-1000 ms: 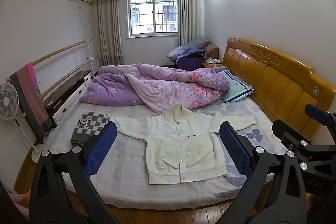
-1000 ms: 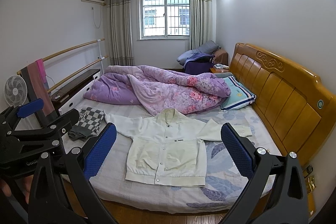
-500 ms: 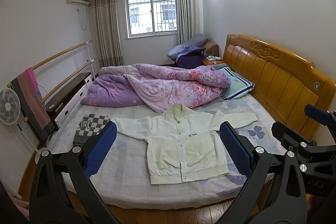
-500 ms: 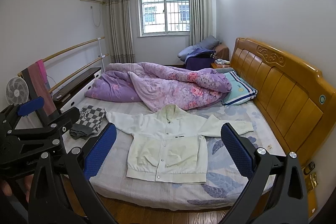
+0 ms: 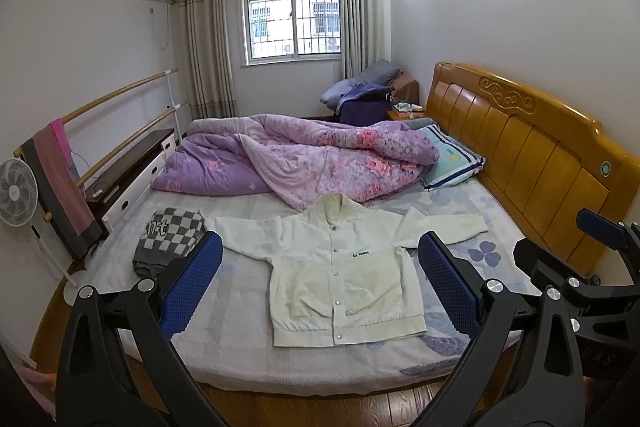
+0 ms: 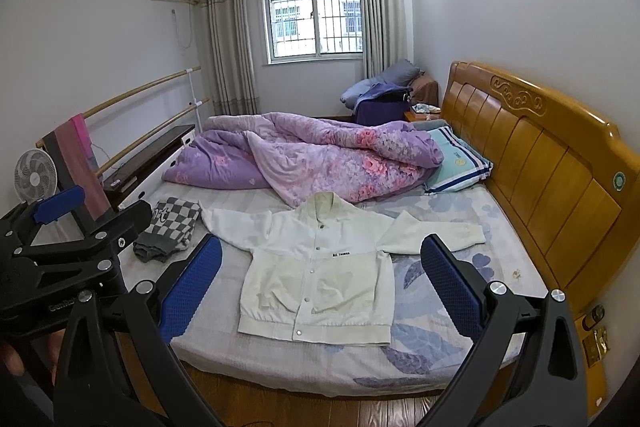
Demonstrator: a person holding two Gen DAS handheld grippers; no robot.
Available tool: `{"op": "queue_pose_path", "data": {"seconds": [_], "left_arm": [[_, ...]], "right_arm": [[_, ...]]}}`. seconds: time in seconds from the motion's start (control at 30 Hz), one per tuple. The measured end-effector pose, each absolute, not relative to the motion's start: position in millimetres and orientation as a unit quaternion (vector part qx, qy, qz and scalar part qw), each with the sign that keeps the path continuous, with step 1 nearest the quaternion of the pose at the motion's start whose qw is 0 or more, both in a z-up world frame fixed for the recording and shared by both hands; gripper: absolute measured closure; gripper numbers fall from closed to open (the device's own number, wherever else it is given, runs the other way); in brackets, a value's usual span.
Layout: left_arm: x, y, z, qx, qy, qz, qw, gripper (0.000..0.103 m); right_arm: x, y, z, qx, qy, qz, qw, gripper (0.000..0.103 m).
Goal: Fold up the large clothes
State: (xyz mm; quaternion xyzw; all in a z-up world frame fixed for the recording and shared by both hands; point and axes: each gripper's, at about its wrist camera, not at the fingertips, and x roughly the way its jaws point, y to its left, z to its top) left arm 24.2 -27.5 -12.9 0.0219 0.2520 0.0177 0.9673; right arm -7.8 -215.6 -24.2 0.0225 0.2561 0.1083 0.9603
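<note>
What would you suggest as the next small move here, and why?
Probably bring both grippers down toward the white jacket, starting with a sleeve. It lies flat, snapped shut, sleeves spread on the bed, unfolded. The left gripper and right gripper are open, empty and short of the bed.

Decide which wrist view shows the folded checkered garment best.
The left wrist view: the checkered garment lies nearly whole beside the white jacket. In the right wrist view, the left gripper's frame covers its left edge.
</note>
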Motion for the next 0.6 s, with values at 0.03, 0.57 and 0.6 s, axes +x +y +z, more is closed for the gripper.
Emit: {"op": "queue_pose_path", "data": {"seconds": [0.03, 0.57, 0.6], "left_arm": [[25.3, -31.3, -13.8, 0.023, 0.254, 0.019, 0.967, 0.005], [48.5, -62.2, -25.8, 0.023, 0.281, 0.036, 0.959, 0.005], [52.5, -63.2, -26.7, 0.024, 0.283, 0.035, 0.958, 0.005]], "right_arm": [[-6.8, -218.1, -25.0, 0.023, 0.259, 0.109, 0.959, 0.007], [16.0, -249.4, -37.3, 0.026, 0.289, 0.133, 0.948, 0.007], [18.6, -249.8, -37.6, 0.027, 0.291, 0.134, 0.947, 0.007]]}}
